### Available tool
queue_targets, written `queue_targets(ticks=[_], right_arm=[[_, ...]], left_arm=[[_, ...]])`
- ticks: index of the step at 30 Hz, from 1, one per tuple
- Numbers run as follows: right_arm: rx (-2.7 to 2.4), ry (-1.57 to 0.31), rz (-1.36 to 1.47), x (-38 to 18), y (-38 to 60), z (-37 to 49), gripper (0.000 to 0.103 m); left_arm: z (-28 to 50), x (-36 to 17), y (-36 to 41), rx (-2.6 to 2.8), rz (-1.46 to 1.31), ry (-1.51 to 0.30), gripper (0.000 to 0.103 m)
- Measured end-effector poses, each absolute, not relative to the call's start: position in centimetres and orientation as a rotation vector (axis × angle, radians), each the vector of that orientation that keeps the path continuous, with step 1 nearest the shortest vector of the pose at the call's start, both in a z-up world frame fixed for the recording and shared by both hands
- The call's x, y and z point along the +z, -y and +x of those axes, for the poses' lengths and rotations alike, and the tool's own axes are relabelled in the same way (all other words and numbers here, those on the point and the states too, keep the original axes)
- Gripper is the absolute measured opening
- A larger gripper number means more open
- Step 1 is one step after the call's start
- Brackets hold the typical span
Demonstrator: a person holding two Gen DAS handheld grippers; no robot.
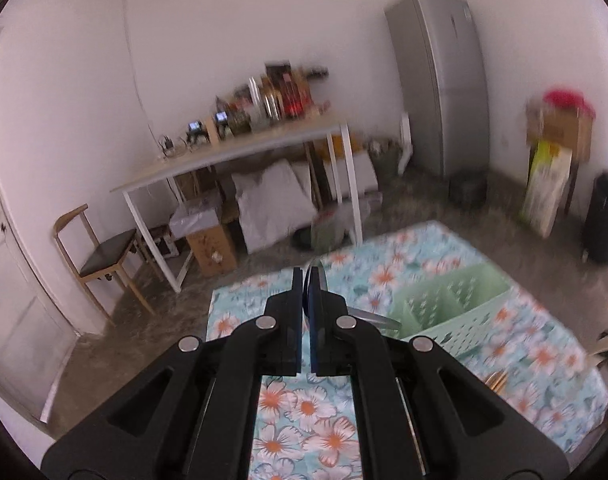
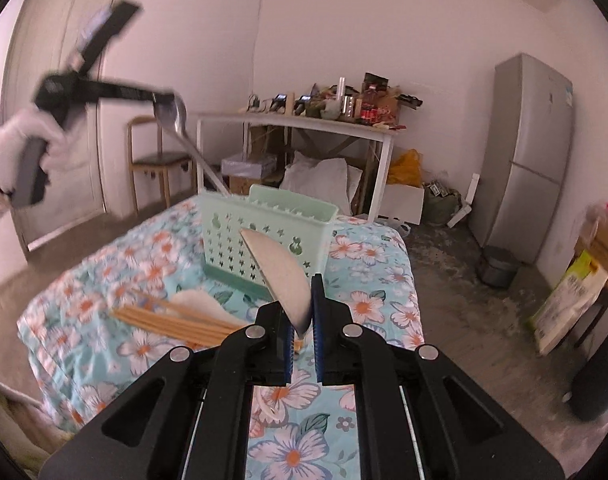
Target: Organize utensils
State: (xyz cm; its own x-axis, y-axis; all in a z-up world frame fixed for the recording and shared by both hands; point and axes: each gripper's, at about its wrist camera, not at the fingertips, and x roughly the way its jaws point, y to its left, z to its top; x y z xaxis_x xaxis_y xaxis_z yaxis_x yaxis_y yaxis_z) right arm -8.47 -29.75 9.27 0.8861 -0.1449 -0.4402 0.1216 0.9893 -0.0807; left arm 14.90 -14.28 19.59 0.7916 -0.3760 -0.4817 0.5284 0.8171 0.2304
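While both my grippers are loaded, the biggest thing in play is the floral-covered table (image 2: 84, 280), and the mint green caddy (image 2: 264, 236) stands on its far part. It looks light and perforated, so I judge a clumsy drop could tip it or push it toward the far edge. My left gripper (image 1: 307, 280) is raised well above the table at my left, clamped on a metal spoon (image 2: 176, 114) by its bowl — the long handle hangs down toward the caddy, and such a grip may let it swivel or slip out. My right gripper (image 2: 302, 312) is clenched on a pale flat spatula blade (image 2: 282, 276), pointing at the caddy's front wall; it could strike that wall instead of clearing the rim. Bamboo chopsticks (image 2: 176, 320) lie loose near the caddy — a low pass might scatter them.
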Motion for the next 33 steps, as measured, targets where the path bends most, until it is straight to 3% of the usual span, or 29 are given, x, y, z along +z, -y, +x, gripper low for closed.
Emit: queue_targets(ticks=[6,10,14,24,33], right_arm=[[-0.134,-0.406,0.017,10.6,31.7,-8.8,0.008],[-0.124,-0.376,0.049,11.8,32.8,-8.6,0.008],[-0.104,-0.359,0.085,12.8,33.6,-7.9,0.008],[-0.040,-0.257,0.139,17.9,35.5,-5.1,0.008],[-0.002,-0.184,0.189,21.7,37.3,0.1,0.008]], left_arm=[[19.0,17.2,17.7,-0.490,0.436,-0.563,0.002],[21.5,16.2,17.7,-0.576,0.282,-0.687,0.006],[21.7,15.9,16.2,-0.622,0.152,-0.680,0.037],[18.3,17.1,10.0,-0.615,-0.068,-0.515,0.057],[12.2,12.7,3.9,-0.527,-0.080,-0.490,0.077]])
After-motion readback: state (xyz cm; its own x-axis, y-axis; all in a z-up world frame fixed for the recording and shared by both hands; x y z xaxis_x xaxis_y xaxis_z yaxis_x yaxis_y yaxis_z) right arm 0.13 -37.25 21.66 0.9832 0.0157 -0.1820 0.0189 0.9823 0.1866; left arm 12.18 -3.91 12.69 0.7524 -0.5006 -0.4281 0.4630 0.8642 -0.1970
